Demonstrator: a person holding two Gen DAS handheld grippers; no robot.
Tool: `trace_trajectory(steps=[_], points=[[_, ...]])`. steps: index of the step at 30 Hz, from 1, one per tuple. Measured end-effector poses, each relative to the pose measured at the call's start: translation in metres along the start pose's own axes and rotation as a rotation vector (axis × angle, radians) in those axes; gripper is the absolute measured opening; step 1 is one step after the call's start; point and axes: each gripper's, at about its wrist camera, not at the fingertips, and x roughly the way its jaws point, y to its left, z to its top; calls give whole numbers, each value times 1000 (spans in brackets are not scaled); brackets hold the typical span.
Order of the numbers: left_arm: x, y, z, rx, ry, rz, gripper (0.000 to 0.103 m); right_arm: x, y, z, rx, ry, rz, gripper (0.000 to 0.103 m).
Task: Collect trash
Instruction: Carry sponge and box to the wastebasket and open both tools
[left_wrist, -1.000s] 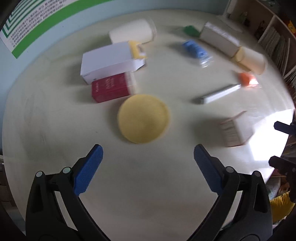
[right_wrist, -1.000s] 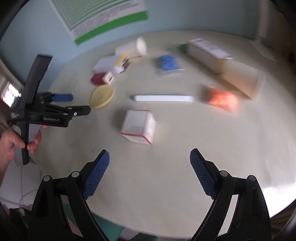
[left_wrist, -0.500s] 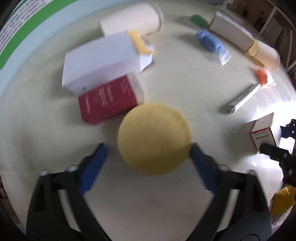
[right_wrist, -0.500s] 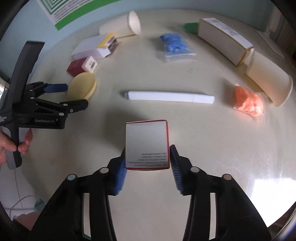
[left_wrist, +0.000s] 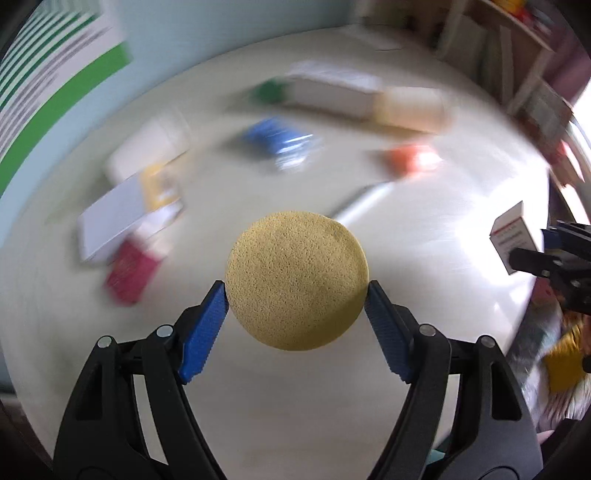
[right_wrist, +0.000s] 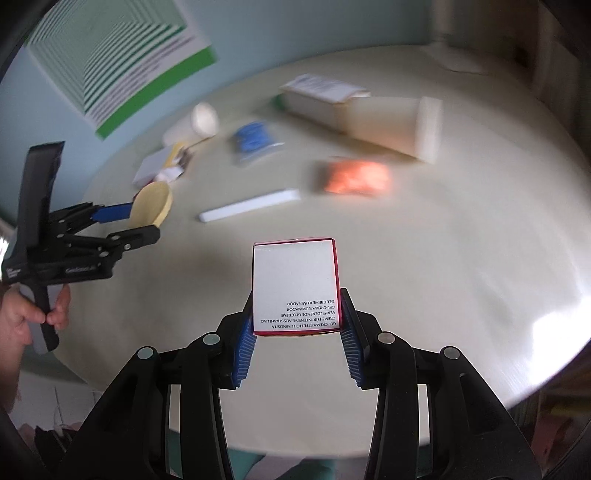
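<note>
Surface (right_wrist: 461, 258): round, pale, carrying the remaining litter; both held items appear lifted clear of it, so any slip means a drop back onto it or past its near edge to the floor

Long carton (right_wrist: 325, 99) with paper cup (right_wrist: 391, 125) lying against its open end: far side, uncollected; judged awkward for a single gripper, as the pair may shift together when one is pulled

White flat box (left_wrist: 110, 225) and red box (left_wrist: 129, 273): touching, left of centre in the left wrist view; a grasp on one could drag the other

Small white carton with red edging (right_wrist: 295, 284): pinched between the pads of the right gripper (right_wrist: 295, 332), held near its printed lower end only; risk that the thin card buckles or pivots out during a fast swing, judging by the motion blur

Yellow sponge disc (left_wrist: 297, 280): clamped at its rim by the left gripper (left_wrist: 295, 295), pads on opposite edges; the foam is soft, so it may squeeze out if pressure rises or if it is carried sharply

White stick (right_wrist: 249, 205), orange packet (right_wrist: 356, 177), blue packet (right_wrist: 255, 138), second paper cup (right_wrist: 199, 122): loose mid-surface, well apart from both grippers; light enough to be knocked off by a passing arm

No bin is visible in either view, so where the held items go cannot be told
</note>
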Motion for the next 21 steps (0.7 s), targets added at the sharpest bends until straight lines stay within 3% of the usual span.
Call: trace_trajectory(steps=[3, 8, 15, 21], points=[[3, -60, 23, 104, -13, -67, 73, -33, -42, -33, 89, -38, -45, 42], [7, -186, 17, 325, 21, -187, 73, -89, -112, -114, 275, -78, -134, 42], [26, -361, -27, 627, 140, -362, 73, -158, -193, -259, 575, -90, -256, 42], [55, -468, -83, 823, 249, -419, 73, -183, -229, -352, 756, -66, -285, 42]])
